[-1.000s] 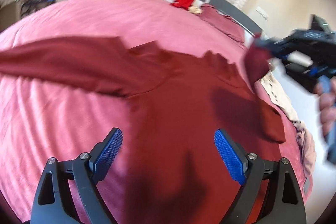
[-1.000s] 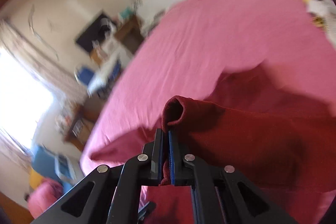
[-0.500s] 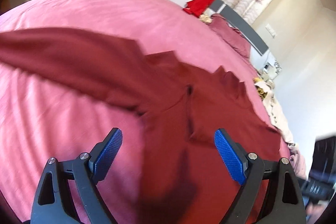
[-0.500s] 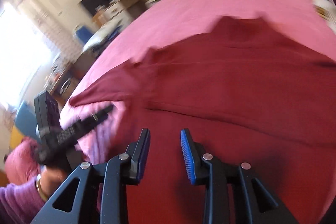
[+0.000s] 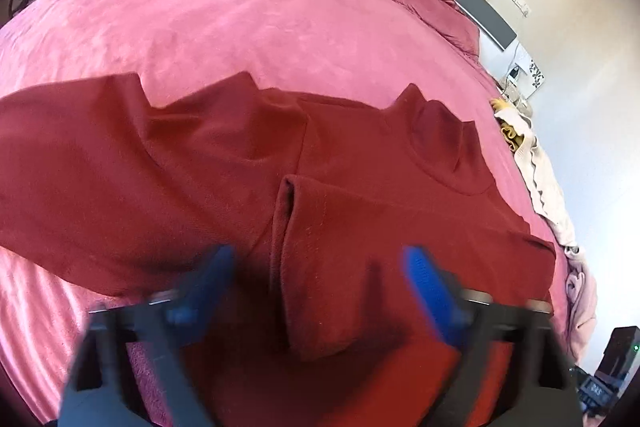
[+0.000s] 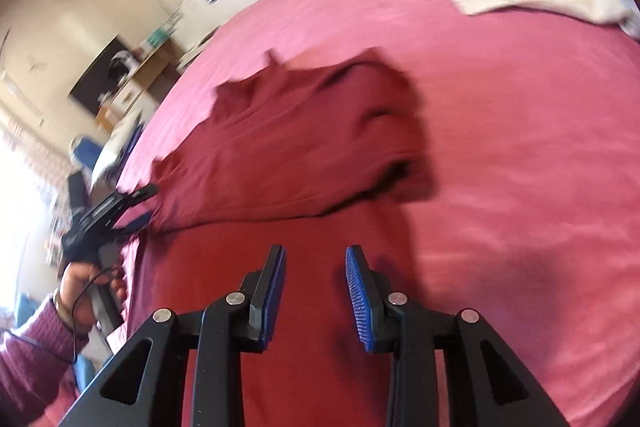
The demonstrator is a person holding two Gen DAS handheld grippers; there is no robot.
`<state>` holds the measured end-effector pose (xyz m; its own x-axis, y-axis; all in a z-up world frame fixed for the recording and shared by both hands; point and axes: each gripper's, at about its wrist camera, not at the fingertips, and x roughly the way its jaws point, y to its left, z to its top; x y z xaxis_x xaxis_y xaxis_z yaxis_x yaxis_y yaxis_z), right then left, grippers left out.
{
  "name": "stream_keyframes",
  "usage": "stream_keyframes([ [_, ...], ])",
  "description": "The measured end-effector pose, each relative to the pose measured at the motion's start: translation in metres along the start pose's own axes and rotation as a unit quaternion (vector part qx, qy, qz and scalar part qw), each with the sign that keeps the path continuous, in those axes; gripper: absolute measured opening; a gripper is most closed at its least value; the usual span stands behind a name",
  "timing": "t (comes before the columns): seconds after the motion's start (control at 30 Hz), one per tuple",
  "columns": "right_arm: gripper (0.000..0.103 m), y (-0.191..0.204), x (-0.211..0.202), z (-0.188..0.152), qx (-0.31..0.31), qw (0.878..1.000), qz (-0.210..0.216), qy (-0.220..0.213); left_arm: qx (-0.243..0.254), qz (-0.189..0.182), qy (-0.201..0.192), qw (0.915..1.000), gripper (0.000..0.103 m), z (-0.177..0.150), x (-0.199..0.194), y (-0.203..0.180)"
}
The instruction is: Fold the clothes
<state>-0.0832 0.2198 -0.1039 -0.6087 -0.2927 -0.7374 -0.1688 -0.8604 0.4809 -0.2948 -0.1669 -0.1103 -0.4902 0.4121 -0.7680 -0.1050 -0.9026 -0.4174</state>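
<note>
While both grippers hover with jaws apart and empty, left gripper wide, right gripper narrower, a dark red long-sleeved knit top lies on the pink bedspread. One sleeve is folded across the body from 3 o'clock. The other sleeve sprawls toward 9 o'clock, so further folds look due.

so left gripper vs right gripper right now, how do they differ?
Left gripper: jaws spread wide, blurred, low over the dark red sweater with a folded sleeve edge between its pads. Right gripper: narrower gap, sharp, over flat sweater fabric near the pink bedspread. Shared: both open, holding nothing, blue ribbed pads on black frames.
</note>
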Motion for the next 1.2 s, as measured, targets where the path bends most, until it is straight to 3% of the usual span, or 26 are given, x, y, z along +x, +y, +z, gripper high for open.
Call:
stream_keyframes([
  [0.03, 0.032, -0.005, -0.003, -0.001, 0.005, 1.000, 0.000, -0.001, 0.007, 0.005, 0.008, 0.9999, 0.005, 0.001, 0.001, -0.004],
  [0.13, 0.032, -0.021, -0.011, -0.002, 0.021, 1.000, -0.001, -0.006, 0.010, -0.029, 0.004, 0.9995, 0.005, 0.003, -0.004, -0.010],
  [0.33, 0.032, -0.049, -0.025, -0.005, 0.050, 0.999, -0.002, -0.013, -0.039, -0.104, -0.053, 0.9924, 0.004, 0.025, -0.042, -0.006],
  [0.53, 0.032, -0.046, -0.001, -0.001, 0.072, 0.997, 0.033, -0.006, -0.055, -0.153, -0.096, 0.9820, 0.004, 0.051, -0.089, 0.006],
  [0.7, 0.032, -0.048, 0.029, 0.007, 0.097, 0.993, 0.065, 0.002, -0.052, -0.151, -0.084, 0.9837, 0.004, 0.054, -0.089, 0.012],
  [0.8, 0.032, -0.052, 0.034, 0.009, 0.120, 0.989, 0.083, -0.004, -0.050, -0.131, -0.047, 0.9890, 0.004, 0.044, -0.069, 0.015],
  [0.87, 0.032, -0.055, 0.038, 0.010, 0.135, 0.986, 0.094, -0.009, -0.043, -0.109, -0.016, 0.9930, 0.013, 0.033, -0.052, 0.016],
  [0.97, 0.032, -0.059, 0.043, 0.012, 0.154, 0.982, 0.105, -0.012, -0.034, -0.085, 0.022, 0.9955, 0.066, 0.018, -0.029, 0.017],
  [1.03, 0.032, -0.060, 0.044, 0.009, 0.152, 0.984, 0.093, -0.003, -0.029, -0.075, 0.035, 0.9962, 0.067, 0.010, -0.018, 0.017],
  [1.2, 0.032, -0.064, 0.044, 0.004, 0.162, 0.982, 0.100, -0.003, -0.016, -0.088, 0.042, 0.9951, 0.069, 0.005, -0.008, 0.011],
])
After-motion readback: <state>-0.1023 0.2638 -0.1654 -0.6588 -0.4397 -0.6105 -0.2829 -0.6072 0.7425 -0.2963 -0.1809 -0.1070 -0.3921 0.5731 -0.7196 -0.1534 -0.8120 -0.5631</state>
